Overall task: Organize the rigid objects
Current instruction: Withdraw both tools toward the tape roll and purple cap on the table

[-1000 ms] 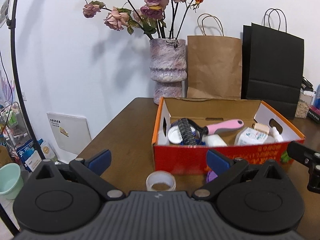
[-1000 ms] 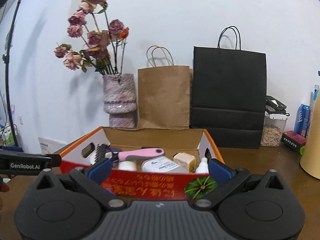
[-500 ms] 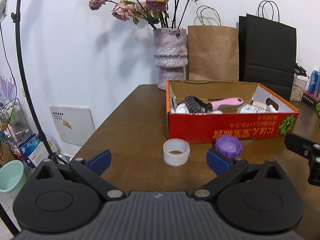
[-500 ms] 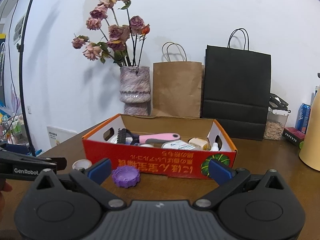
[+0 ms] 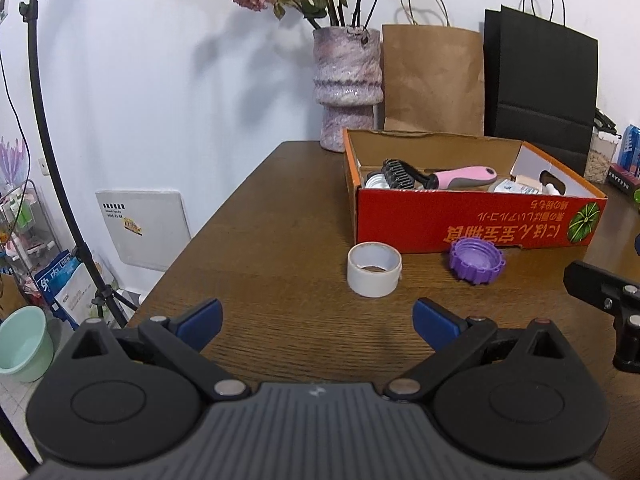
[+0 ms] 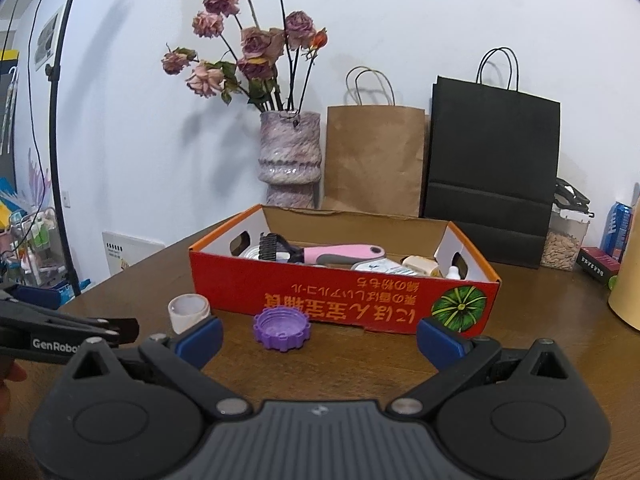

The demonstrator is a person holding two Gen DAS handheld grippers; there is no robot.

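A red cardboard box (image 5: 480, 224) (image 6: 344, 300) stands on the wooden table and holds a pink-handled brush (image 5: 460, 178) (image 6: 340, 254) and several small containers. A white tape roll (image 5: 374, 264) (image 6: 188, 310) and a purple lid (image 5: 476, 260) (image 6: 282, 326) lie on the table in front of the box. My left gripper (image 5: 318, 320) is open and empty, well short of the tape roll. My right gripper (image 6: 320, 338) is open and empty, short of the purple lid.
A vase of dried roses (image 5: 346, 84) (image 6: 290, 156), a brown paper bag (image 5: 432, 80) and a black paper bag (image 5: 540, 88) stand behind the box. A jar (image 6: 566, 240), a can (image 6: 618, 228) and a tan cylinder (image 6: 628, 280) stand at the right. The table's left edge (image 5: 192, 248) drops to the floor.
Both grippers have pulled back from the box and risen. The tape roll and purple lid have come into full view. Both stay open.
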